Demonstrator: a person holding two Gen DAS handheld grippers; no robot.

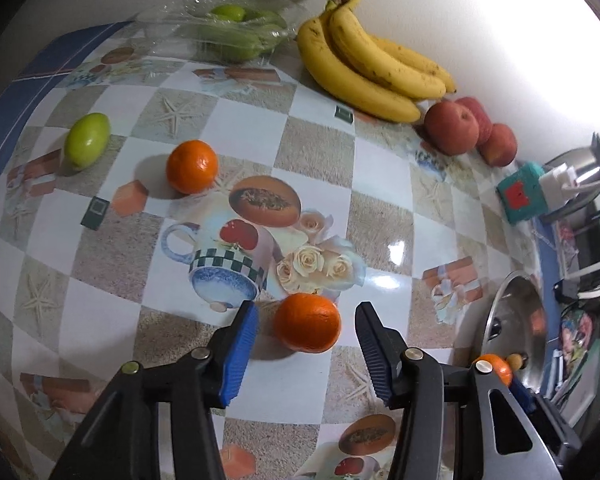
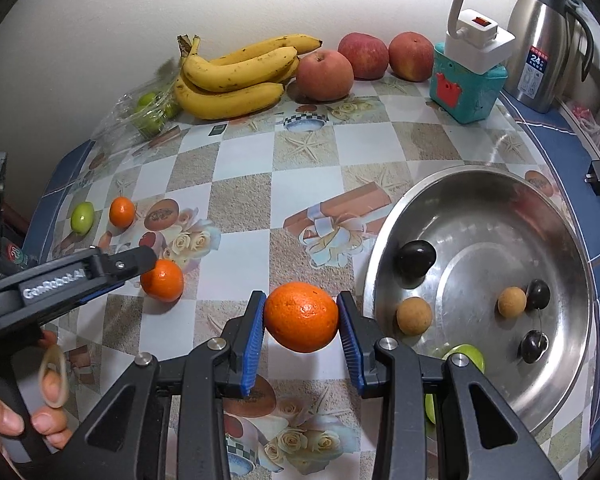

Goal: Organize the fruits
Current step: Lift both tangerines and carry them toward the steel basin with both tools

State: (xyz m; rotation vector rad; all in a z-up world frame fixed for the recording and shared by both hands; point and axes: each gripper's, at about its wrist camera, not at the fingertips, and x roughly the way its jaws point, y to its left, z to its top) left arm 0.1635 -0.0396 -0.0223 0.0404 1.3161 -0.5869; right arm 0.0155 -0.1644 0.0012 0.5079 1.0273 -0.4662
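The right claw (image 2: 301,330) is gripping an orange (image 2: 302,317) just left of the steel bowl (image 2: 572,264); the left claw (image 1: 306,350) is standing apart around a tangerine (image 1: 307,322).

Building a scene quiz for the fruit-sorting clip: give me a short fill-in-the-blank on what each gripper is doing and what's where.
1. The right gripper is shut on an ____.
2. The left gripper is ____ around an orange on the table.
3. The steel bowl holds ____ dark round fruits.
4. The bananas lie by the wall, with ____ red apples beside them.

Missing words: orange; open; three; three
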